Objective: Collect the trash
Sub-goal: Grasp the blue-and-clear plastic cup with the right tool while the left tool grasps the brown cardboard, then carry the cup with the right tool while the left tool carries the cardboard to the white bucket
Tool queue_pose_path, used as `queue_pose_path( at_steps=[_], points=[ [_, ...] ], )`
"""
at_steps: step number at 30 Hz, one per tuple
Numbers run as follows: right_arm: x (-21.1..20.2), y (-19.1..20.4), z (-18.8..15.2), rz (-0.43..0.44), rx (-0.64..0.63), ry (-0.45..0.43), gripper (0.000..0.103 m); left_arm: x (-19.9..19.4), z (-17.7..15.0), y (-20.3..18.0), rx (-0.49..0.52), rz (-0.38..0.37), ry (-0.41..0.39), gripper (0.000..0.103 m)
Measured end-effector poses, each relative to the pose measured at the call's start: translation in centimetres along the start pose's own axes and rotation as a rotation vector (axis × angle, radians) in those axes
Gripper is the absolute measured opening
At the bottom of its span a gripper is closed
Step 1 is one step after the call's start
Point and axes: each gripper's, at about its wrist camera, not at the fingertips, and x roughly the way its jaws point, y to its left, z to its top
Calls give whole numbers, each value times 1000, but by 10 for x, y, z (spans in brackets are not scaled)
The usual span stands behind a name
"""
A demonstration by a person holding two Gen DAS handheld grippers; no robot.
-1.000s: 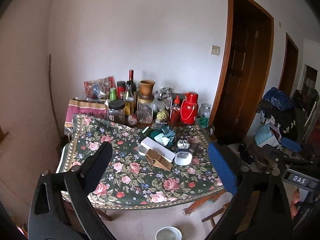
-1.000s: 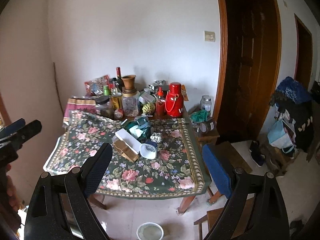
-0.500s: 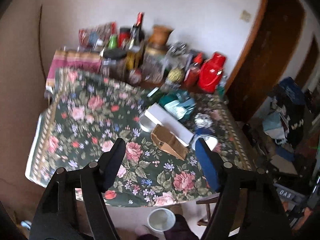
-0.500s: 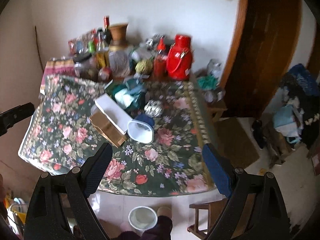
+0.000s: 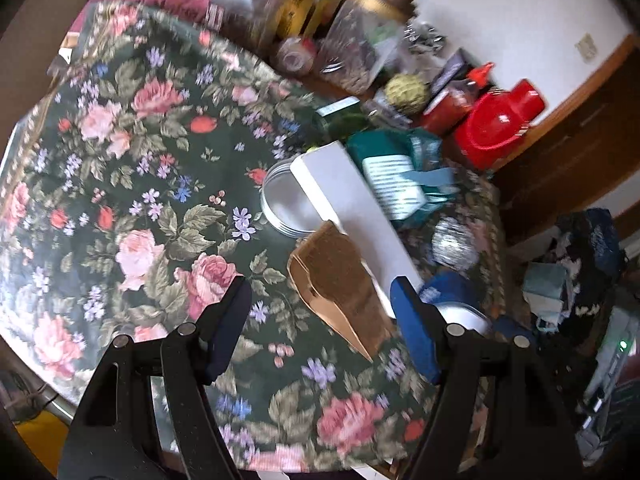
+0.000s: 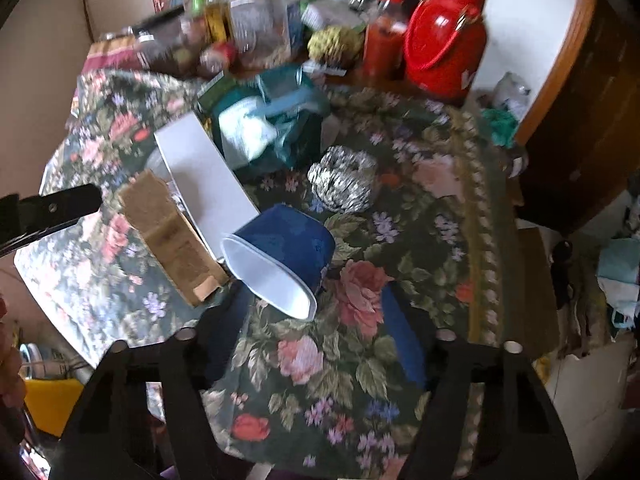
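Gaping empty over the floral tablecloth (image 5: 132, 184), left claw (image 5: 320, 320) and right claw (image 6: 316, 320); blue cup (image 6: 280, 256) fully visible only rightward.

One brown paper bag (image 5: 340, 284), one blue cup (image 6: 280, 256), one foil ball (image 6: 344, 180).

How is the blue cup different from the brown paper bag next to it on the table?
The blue cup is a tipped-over rounded tub with a white inside; the brown paper bag is flat and folded. The cup's open mouth faces the right gripper; the bag's ends look folded shut. The cup is glossy blue, the bag matte brown. Both lie beside the white box on the floral tablecloth, and neither is gripped.
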Motion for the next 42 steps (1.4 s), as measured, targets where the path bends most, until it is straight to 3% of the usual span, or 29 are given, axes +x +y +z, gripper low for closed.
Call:
queue_pose_path(
  at_steps=[5,10,12,13,22,26,42],
  points=[
    [17,-4,4,26,0,32,45,27,4,3,-27,0,24,71],
    [21,-8,5,19,22,31,26,40,6,5,-52,12,26,71],
    [23,-11,7,21,34,28,12,45,7,3,-43,8,27,69],
    [23,-13,8,27,40,25,11,47,7,3,-39,1,30,66],
    [15,-17,7,8,91,-9,5,52,9,-8,35,-29,38,26],
    [4,-17,3,-10,127,-39,5,37,8,-13,94,-44,17,16],
    [-78,16,-33,-109,286,-206,5,-95,-21,10,369,-83,-138,13]
  ],
)
